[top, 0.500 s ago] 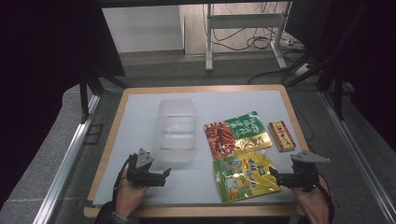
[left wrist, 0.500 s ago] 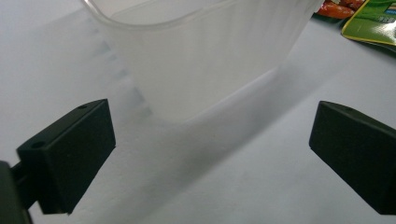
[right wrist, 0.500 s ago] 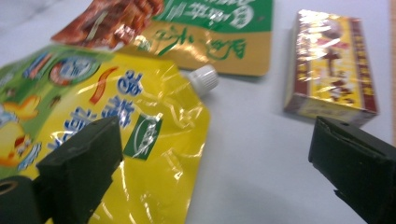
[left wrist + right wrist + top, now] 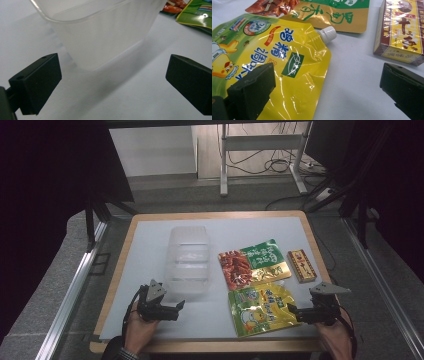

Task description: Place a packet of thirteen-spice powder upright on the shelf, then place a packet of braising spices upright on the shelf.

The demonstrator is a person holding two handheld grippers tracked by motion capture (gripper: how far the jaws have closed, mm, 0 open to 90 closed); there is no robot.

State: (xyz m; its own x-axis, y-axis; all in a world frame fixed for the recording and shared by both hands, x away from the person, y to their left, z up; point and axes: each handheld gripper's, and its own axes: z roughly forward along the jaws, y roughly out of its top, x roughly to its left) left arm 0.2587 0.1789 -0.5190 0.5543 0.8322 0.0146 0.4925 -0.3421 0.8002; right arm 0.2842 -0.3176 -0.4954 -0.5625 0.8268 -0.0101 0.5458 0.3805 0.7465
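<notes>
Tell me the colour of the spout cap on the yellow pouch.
White; the spout cap shows best in the right gripper view.

one clear tub (image 4: 188,260), two pouches (image 4: 261,308), one box (image 4: 301,265)

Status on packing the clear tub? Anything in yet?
Done: nothing; the clear tub looks empty. In hand: nothing gripped. The right tool is open beside the yellow spout pouch; the left tool is open near the tub's front end. Left: yellow pouch, green-and-red packet and small box all lie on the table, outside the tub.
</notes>
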